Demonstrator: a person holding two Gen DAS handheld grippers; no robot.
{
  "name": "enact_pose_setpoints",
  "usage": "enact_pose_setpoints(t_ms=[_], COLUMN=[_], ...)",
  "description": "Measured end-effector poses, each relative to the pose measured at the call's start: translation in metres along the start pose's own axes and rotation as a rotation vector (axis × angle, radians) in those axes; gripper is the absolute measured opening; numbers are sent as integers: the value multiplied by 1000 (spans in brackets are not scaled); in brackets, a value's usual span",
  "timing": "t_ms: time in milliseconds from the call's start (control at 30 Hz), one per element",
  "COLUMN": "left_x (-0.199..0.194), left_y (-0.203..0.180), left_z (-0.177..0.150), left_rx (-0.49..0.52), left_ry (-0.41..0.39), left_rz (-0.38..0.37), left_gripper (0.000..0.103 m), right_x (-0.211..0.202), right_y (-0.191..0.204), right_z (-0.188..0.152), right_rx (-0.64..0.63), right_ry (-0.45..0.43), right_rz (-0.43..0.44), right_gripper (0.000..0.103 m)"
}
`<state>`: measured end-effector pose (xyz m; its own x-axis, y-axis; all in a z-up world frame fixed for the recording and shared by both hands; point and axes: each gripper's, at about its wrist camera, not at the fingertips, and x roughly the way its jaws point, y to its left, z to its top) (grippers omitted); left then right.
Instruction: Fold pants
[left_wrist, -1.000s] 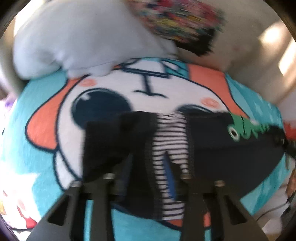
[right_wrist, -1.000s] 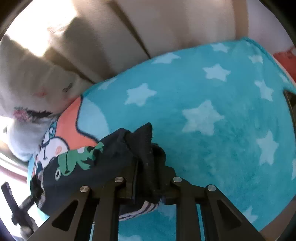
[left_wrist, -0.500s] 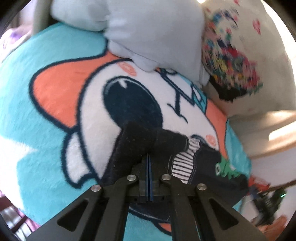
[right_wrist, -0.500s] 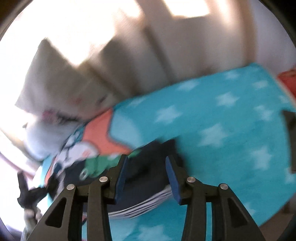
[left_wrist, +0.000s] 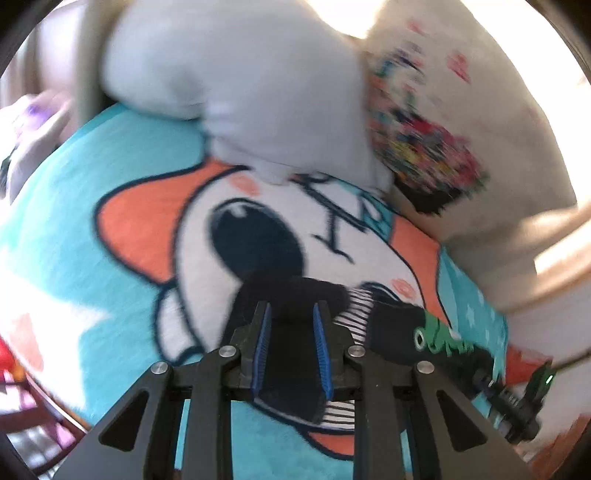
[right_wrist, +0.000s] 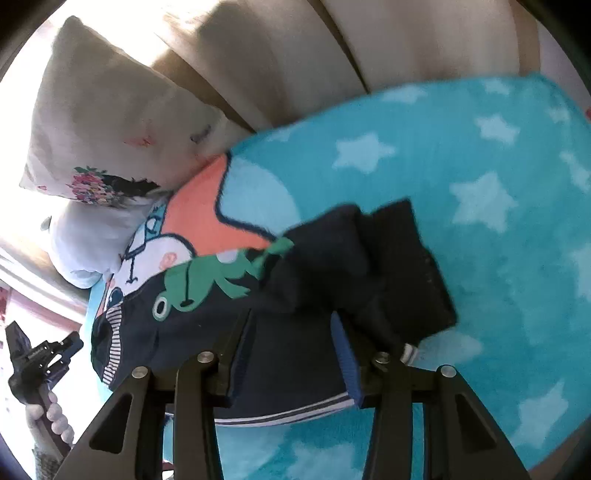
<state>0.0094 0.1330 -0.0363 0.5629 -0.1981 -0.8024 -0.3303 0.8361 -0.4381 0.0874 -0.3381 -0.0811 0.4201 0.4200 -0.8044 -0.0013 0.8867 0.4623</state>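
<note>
Grey cushion (left_wrist: 236, 92) is being seen at twelve o'clock of the pants (left_wrist: 291, 306); left gripper (left_wrist: 291, 339) jaws are being opened over dark fabric, right gripper (right_wrist: 291, 350) held spread.

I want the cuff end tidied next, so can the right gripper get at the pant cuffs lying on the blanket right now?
Probably yes: the right gripper hovers open beside the dark cuffs, nothing covering them.

The pants (right_wrist: 288, 325) are matt dark knit cloth with a striped lining. The blanket (right_wrist: 498, 240) under them is plush, fuzzy fleece. The pillow (left_wrist: 480, 110) is smooth printed cotton. Matt black plastic fingers (left_wrist: 258, 332) carry ribbed blue pads and shiny metal screws.
</note>
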Motion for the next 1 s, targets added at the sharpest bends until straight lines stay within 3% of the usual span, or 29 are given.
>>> enact_pose_setpoints(t_ms=[133, 200, 267, 500, 633, 733, 833, 1000], left_x=[34, 55, 67, 59, 29, 19, 9, 6], left_y=[-17, -8, 3, 10, 5, -1, -3, -11], left_z=[3, 4, 5, 8, -3, -14, -18, -19], left_rx=[99, 86, 57, 71, 92, 156, 200, 303], left_ry=[70, 115, 146, 156, 127, 126, 125, 106], left_rz=[10, 47, 35, -26, -43, -31, -22, -43], left_gripper=[34, 33, 31, 32, 33, 36, 36, 45], right_x=[-13, -11, -3, 52, 100, 126, 130, 79], right_y=[30, 50, 72, 181, 228, 232, 208, 178], right_z=[1, 0, 0, -4, -9, -8, 2, 12], right_rx=[-60, -93, -122, -290, -348, -341, -259, -135], right_ry=[-39, -37, -14, 88, 145, 163, 150, 45], right_rz=[-39, -44, -38, 13, 19, -33, -53, -43], right_gripper=[49, 51, 51, 51, 51, 51, 50, 52])
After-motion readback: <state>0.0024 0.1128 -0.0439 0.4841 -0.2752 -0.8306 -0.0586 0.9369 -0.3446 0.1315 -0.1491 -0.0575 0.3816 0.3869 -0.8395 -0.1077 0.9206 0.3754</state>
